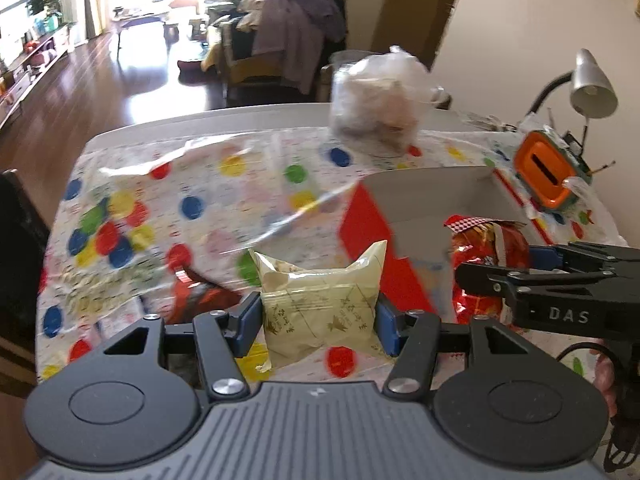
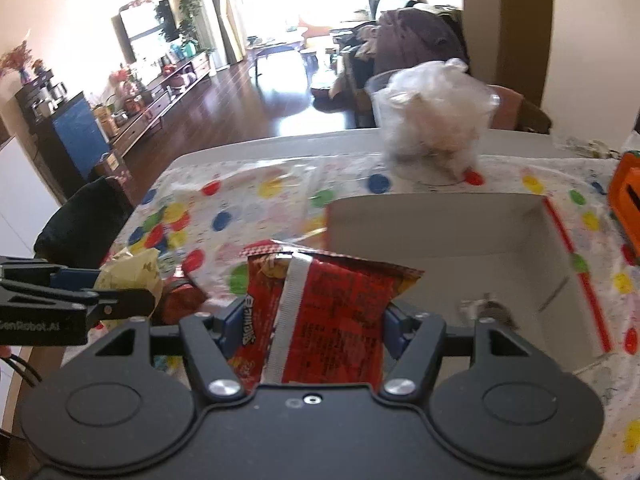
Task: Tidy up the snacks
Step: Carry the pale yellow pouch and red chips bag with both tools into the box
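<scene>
Left wrist view, nearest first: left gripper (image 1: 318, 320) closed across the middle of a pale cream snack packet (image 1: 320, 304), blue pads (image 1: 249, 318) pinching its flanks, packet lifted clear of the cloth. Puffy and air-filled, likely very light and soft; crinkly film probably slippery, so best held across the belly as now, or by a crimped end seal. Too hard a squeeze risks bursting it or crushing the contents.

Right wrist view: right gripper (image 2: 310, 330) clamped on a red snack bag (image 2: 332, 316), silver back seam facing the lens, top edge crumpled. Same light, yielding, rustling character; that seam or the corner seals probably offer the firmest purchase. Held at the near edge of the open cardboard box (image 2: 440, 232), partly over its mouth.

Just beyond, on the table, another dark red packet (image 1: 200, 300), blurred. Box with red outer sides and grey inside, seemingly the place for the snacks. Spotted tablecloth (image 1: 192, 204) under clear plastic sheeting, probably slick. Farther back, a clear tub (image 2: 432, 136) of pale wrapped items; to the right an orange object (image 1: 546, 176) and desk lamp (image 1: 592, 84). Past the table, a clothes-draped chair, dark wood floor, bright living room.
</scene>
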{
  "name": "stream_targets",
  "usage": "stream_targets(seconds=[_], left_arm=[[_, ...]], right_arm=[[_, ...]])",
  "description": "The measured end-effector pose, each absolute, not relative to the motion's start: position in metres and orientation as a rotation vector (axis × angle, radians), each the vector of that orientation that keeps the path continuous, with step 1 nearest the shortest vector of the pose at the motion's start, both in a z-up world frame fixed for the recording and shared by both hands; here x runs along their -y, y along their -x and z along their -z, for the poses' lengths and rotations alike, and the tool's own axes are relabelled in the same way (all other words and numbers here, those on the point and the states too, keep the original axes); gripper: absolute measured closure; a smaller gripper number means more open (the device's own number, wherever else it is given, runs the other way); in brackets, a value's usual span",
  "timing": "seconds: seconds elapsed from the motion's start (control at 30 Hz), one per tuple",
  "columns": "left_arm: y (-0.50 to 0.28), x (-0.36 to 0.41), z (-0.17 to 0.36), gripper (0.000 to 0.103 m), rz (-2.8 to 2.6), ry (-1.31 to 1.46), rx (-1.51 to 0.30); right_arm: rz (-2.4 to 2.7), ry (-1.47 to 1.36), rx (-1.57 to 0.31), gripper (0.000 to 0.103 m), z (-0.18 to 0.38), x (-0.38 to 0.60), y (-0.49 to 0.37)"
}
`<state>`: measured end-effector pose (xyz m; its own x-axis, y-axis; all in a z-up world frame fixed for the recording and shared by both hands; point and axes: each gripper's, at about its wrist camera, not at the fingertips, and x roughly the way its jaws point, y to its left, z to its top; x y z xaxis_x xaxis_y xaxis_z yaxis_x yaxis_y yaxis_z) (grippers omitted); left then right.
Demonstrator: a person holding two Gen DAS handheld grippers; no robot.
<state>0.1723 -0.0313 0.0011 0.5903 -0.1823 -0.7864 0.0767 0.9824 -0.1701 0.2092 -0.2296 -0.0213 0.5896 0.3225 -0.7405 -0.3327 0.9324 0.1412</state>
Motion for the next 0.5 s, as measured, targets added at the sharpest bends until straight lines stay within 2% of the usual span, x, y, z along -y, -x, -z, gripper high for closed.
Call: stream_targets(seconds=[0.5], left_arm=[[-0.225, 0.163, 0.01, 0.045, 0.247, 0.038, -0.968]], right_arm=[[-0.281, 0.019, -0.889, 0.038, 0.043, 0.338, -0.253]])
